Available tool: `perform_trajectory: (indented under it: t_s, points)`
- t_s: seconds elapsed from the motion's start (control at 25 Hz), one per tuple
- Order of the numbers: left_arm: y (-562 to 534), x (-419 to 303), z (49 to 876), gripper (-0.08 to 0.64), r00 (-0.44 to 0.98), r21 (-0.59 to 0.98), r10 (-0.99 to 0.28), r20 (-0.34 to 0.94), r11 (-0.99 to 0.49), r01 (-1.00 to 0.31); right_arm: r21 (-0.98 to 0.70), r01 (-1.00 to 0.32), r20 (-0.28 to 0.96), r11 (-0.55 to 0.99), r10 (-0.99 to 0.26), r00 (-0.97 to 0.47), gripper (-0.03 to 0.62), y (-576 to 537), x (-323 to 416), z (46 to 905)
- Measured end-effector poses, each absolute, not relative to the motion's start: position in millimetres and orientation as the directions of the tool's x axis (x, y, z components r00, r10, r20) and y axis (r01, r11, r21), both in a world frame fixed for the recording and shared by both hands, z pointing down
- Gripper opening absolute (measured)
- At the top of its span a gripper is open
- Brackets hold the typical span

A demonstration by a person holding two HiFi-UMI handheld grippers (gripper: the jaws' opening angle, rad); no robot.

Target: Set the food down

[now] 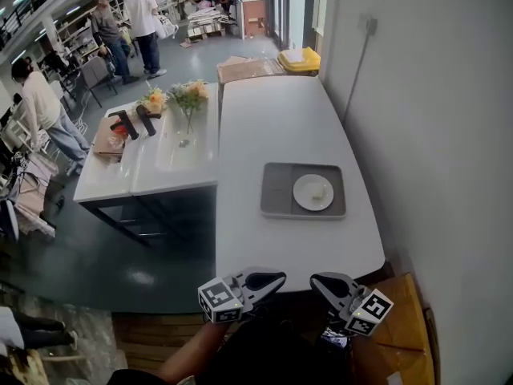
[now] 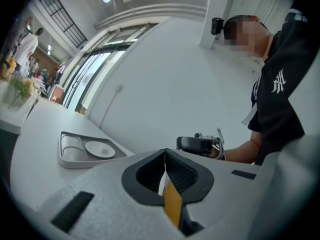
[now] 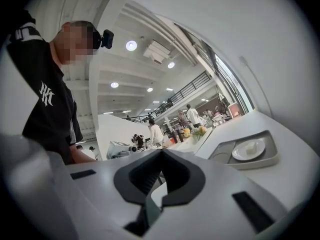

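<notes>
The left claw (image 1: 279, 278) and right claw (image 1: 315, 280) are closed and empty, well apart from the small pale food (image 1: 318, 191) on the plate (image 1: 302, 193) in the tray (image 1: 276, 192), which looks light and soft, best pinched gently by its sides.

White table (image 1: 272, 127) along plain white wall (image 1: 433, 135), second white table (image 1: 160, 171) adjoining at left, glossy grey floor (image 1: 160, 255), glazed doors (image 1: 290, 6) at far end, round ceiling lights (image 3: 131, 45) lit, shelving (image 1: 76, 26) beyond.
</notes>
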State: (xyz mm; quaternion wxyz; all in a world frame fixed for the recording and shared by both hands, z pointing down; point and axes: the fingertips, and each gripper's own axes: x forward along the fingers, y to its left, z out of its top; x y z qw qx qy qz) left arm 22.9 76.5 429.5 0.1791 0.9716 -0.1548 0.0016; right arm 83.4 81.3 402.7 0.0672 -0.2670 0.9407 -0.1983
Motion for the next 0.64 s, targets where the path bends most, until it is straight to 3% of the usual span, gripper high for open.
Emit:
perform_trajectory:
  t_s: [0.64]
  points:
    - [131.2,52.0,432.0,0.006,0.973,0.335,-0.205,0.103,-0.914,-0.228,-0.409,-0.472,-0.03,0.781,-0.528,-0.849,0.003,134.7,94.0,409.4]
